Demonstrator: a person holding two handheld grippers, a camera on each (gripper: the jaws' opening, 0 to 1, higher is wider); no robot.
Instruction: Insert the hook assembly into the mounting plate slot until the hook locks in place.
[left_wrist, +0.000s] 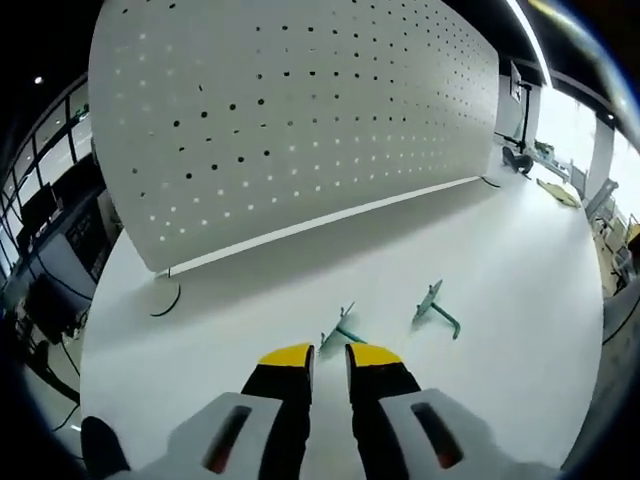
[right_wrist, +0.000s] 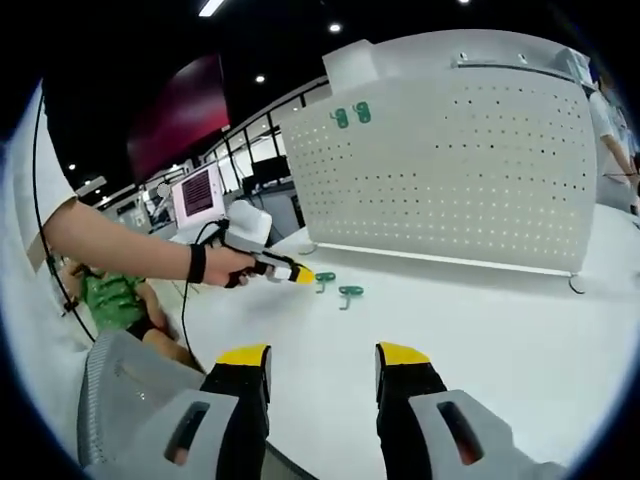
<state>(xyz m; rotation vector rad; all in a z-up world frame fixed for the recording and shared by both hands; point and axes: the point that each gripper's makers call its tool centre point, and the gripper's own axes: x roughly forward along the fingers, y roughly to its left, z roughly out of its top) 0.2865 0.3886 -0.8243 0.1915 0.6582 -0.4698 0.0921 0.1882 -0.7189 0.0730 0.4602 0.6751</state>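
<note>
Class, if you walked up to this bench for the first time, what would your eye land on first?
The big white perforated panel standing upright across the white table dominates. Next come two small green hooks lying on the table before it, with the left gripper reaching toward the nearer one.

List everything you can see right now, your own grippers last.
Pegboard: one, white, standing upright on the table.
Hooks on table: two, green, lying in front of the pegboard, near the left gripper's tips.
Hooks on pegboard: two, green, near its upper corner in the right gripper view.
Table: one, white.
Bystander: one, green top, beyond the table edge.
Left gripper: black, yellow tips, jaws nearly together, holding nothing.
Right gripper: black, yellow tips, open, empty.
</note>
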